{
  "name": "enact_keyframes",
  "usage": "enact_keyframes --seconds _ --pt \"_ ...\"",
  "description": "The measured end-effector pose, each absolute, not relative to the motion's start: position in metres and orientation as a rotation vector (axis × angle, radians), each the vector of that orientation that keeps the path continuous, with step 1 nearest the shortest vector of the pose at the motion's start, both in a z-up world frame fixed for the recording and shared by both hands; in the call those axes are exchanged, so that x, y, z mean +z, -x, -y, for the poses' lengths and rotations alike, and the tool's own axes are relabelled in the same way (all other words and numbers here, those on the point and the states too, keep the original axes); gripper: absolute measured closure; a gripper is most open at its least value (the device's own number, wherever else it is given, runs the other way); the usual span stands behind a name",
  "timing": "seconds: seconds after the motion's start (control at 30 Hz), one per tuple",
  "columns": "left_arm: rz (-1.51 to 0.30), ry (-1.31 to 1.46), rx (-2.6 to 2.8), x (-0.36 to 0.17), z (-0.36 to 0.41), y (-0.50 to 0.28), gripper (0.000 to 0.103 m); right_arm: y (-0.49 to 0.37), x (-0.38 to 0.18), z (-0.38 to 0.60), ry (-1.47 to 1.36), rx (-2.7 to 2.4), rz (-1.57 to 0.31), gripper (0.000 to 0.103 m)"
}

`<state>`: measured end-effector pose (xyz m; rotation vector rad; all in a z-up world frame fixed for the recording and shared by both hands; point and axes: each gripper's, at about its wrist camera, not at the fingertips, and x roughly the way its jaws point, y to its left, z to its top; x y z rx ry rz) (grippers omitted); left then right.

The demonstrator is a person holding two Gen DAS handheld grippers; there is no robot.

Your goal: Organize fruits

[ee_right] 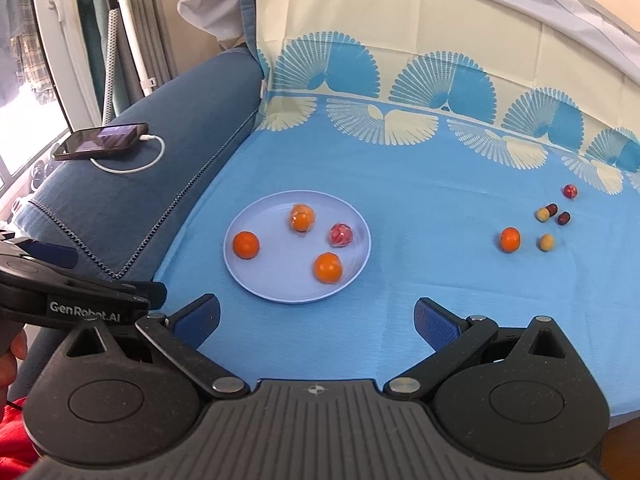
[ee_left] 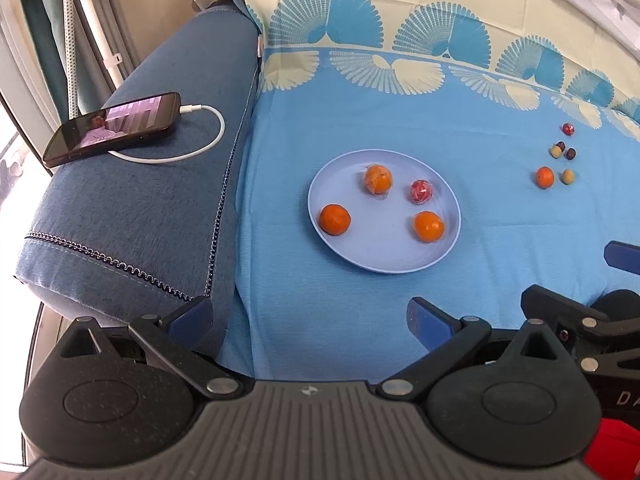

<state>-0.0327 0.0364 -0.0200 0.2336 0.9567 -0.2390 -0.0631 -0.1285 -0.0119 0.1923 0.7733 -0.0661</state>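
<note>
Orange fruit sits on the plate [ee_right: 256, 286] with more fruit loose [ee_right: 510, 239] well to the right on the sheet [ee_right: 420, 208], both tools ( [ee_left: 310, 322], [ee_right: 318, 318]) spread apart, empty, and round fruit could roll off if nudged or pinched off-centre.

From my left wrist view the right tool [ee_left: 624, 280] is cut off by the right edge of the frame, so I can't tell how its jaws stand. In the right wrist view the left tool [ee_right: 60, 280] runs off the left edge in the same way. The small dark and tan fruits [ee_right: 554, 220] at the right of the frame are too small for me to name. The red fruit [ee_right: 341, 235] on the plate [ee_right: 280, 288] looks wrapped in something; I can't identify it. The phone [ee_left: 112, 128] screen is unreadable.
</note>
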Motion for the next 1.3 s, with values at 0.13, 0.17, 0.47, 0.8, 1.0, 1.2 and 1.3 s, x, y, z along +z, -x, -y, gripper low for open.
enact_keyframes --seconds 0.13,0.17,0.47,0.8,1.0,1.2,1.3 --pt "-0.966 -0.228 -0.233 -0.022 -0.035 0.024 0.0 0.055 -0.015 0.133 -0.203 -0.081 -0.783 0.001" --pt "-0.968 -0.228 -0.231 -0.023 -0.034 0.022 0.0 0.053 -0.016 0.135 -0.206 -0.084 -0.784 0.001" --pt "-0.987 -0.251 -0.244 -0.029 -0.011 0.003 0.0 0.044 -0.027 0.165 -0.257 -0.161 -0.778 0.001" --pt "-0.997 -0.337 -0.352 -0.039 0.072 -0.02 0.0 0.055 -0.052 0.276 -0.32 -0.449 -0.725 0.001" --pt "-0.983 -0.375 -0.49 -0.059 0.153 -0.044 0.0 0.05 -0.073 0.365 -0.346 -0.616 -0.675 0.001" --pt "-0.993 -0.419 -0.608 -0.094 0.247 -0.076 0.0 0.021 -0.12 0.444 -0.369 -0.663 -0.694 0.001" --pt "-0.966 -0.462 -0.669 -0.114 0.289 -0.087 0.0 -0.002 -0.143 0.477 -0.382 -0.665 -0.687 0.001"
